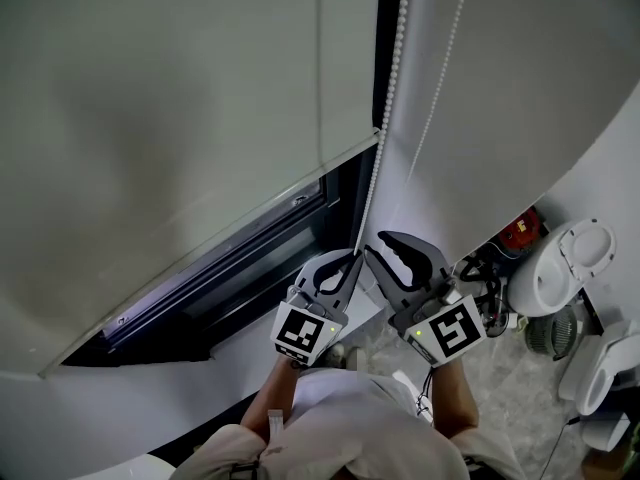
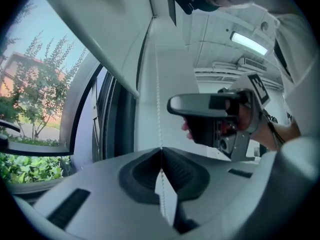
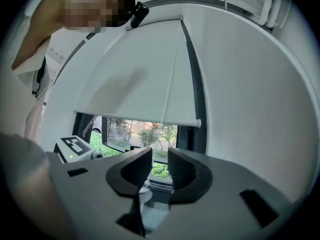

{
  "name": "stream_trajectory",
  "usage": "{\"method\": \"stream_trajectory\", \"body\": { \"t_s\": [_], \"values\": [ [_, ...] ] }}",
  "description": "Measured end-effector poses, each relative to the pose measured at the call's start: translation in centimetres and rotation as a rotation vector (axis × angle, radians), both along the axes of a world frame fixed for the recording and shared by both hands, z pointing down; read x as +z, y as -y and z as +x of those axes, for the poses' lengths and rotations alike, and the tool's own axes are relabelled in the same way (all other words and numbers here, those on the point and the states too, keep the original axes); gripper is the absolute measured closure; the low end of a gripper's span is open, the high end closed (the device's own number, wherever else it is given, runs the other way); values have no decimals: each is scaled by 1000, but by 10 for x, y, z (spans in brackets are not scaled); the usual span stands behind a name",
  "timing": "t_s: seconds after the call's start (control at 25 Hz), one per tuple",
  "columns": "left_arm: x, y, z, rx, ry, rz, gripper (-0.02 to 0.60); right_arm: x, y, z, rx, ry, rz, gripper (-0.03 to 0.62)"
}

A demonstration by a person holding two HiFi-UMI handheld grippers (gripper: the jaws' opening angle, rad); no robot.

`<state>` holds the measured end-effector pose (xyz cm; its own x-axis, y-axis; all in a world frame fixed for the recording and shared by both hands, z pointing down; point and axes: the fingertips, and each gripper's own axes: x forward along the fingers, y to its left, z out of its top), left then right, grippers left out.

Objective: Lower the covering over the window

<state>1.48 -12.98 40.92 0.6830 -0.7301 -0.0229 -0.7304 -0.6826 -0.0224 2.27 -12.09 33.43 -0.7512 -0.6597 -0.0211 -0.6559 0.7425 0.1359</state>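
Note:
A white roller blind [image 1: 190,118] hangs over most of the window, and its bottom bar [image 3: 140,118] leaves a strip of glass showing. The bead chain [image 1: 385,118] runs down along the dark window frame [image 1: 250,263]. My left gripper [image 1: 350,260] is shut on that chain, and in the left gripper view the beads [image 2: 158,84] pass between its closed jaws [image 2: 161,151]. Just right of it, my right gripper [image 1: 383,248] is open beside the chain with nothing in it. In the right gripper view its jaws [image 3: 160,166] stand apart below the blind [image 3: 140,74] and the chain [image 3: 167,96].
A second chain strand [image 1: 440,78] hangs against the white wall to the right. On the floor at lower right are white sanitary fittings [image 1: 565,263] and a red object [image 1: 520,230]. Trees [image 2: 30,109] show outside. My right gripper [image 2: 210,109] is close beside the left.

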Motion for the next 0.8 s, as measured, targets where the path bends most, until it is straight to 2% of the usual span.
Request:
{"method": "stream_trajectory", "body": {
  "t_s": [0.28,0.32,0.4,0.52,0.6,0.8],
  "values": [
    [1,-4,4,14,7,-1,566,-37,12,-18,-33,35,69,504],
    [0,-4,5,13,6,0,566,-38,14,-20,-33,37,74,549],
    [1,-4,4,8,3,3,566,-37,15,-23,-33,68,81,593],
    [6,-1,0,-3,22,-6,566,-31,14,-23,-21,112,78,597],
    [16,0,-1,-8,48,-28,566,-22,13,-26,-20,90,68,597],
    [38,-1,-1,-6,52,-63,566,0,13,-25,-14,88,28,597]
  ]
}}
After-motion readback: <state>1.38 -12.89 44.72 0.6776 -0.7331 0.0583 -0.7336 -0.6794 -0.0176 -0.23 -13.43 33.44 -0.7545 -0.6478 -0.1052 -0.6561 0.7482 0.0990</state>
